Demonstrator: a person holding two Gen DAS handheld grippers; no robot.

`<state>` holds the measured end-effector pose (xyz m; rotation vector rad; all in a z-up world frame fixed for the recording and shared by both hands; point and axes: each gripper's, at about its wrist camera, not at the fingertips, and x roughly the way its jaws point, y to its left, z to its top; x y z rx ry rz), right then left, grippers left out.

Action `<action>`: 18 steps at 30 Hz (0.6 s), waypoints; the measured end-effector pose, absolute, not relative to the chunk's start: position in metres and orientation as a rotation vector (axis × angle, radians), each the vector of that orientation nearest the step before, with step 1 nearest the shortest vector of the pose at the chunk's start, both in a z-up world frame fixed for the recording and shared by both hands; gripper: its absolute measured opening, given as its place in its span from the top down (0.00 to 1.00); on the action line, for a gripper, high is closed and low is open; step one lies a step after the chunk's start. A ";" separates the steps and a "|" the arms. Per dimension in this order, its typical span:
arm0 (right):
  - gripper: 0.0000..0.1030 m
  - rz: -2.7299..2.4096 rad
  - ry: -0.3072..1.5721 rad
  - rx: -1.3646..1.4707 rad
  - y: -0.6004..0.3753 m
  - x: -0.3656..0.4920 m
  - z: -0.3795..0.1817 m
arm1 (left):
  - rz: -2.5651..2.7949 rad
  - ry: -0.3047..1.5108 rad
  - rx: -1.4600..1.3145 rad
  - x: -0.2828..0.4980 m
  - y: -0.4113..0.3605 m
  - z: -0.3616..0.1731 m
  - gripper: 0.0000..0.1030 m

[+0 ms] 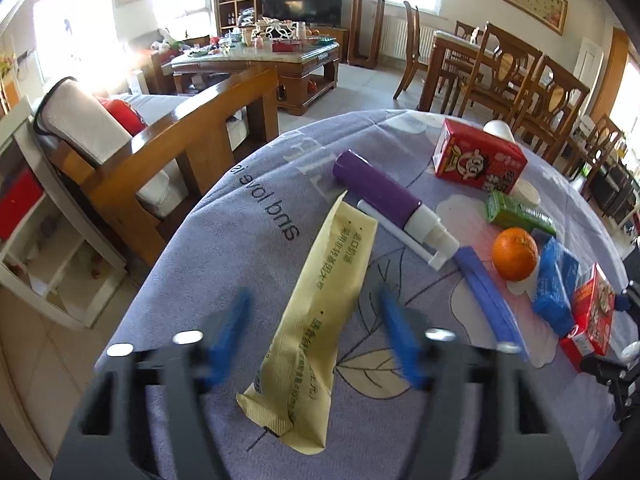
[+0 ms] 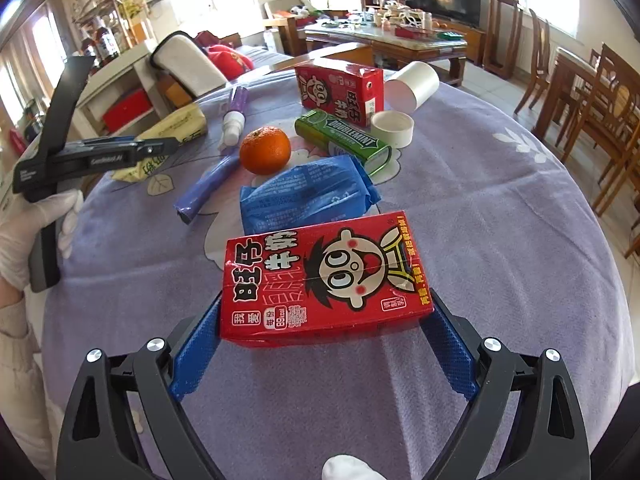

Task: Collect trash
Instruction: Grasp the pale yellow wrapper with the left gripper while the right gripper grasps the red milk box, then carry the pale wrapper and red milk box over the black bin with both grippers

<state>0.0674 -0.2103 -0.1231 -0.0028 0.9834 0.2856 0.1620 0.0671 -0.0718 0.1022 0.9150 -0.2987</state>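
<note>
**Two pieces of trash lined up, one per claw**

My left claw [image 1: 308, 336] straddles the yellow wrapper [image 1: 316, 320], which lies flat near the surface's [image 2: 500, 220] left edge. The blue pads [image 1: 228, 332] stand clear of it on both sides, so that claw is released, nothing gripped. I judge the wrapper as thin, light and crinkly; it should buckle when pinched, so I would take it across its width at mid-length.

My right claw [image 2: 320, 332] brackets the near red milk carton [image 2: 324, 280] at the surface's near edge. Its fingers sit against or just beside the carton's short ends; I cannot tell whether they press. The carton looks stiff but crushable, probably light if emptied, and its ends suit the grip.

Beyond lie a blue packet [image 2: 308, 196], an orange [image 2: 265, 150], a green gum box [image 2: 344, 140] and a second red carton [image 2: 340, 88]. A white cup [image 2: 412, 84] on its side shows nothing inside; I see no trash bin.
</note>
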 end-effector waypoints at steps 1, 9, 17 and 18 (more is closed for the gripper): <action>0.11 0.287 0.982 -0.001 -0.210 0.067 -0.123 | -0.303 0.924 0.089 0.164 0.068 -0.073 0.63; 0.12 0.283 0.961 0.027 -0.218 0.062 -0.119 | -0.330 0.881 0.071 0.156 0.065 -0.064 0.74; 0.12 0.264 0.904 0.091 -0.245 0.041 -0.103 | -0.421 0.797 0.050 0.125 0.042 -0.041 0.74; 0.12 0.260 0.892 0.101 -0.250 0.037 -0.099 | -0.442 0.779 0.052 0.120 0.035 -0.037 0.74</action>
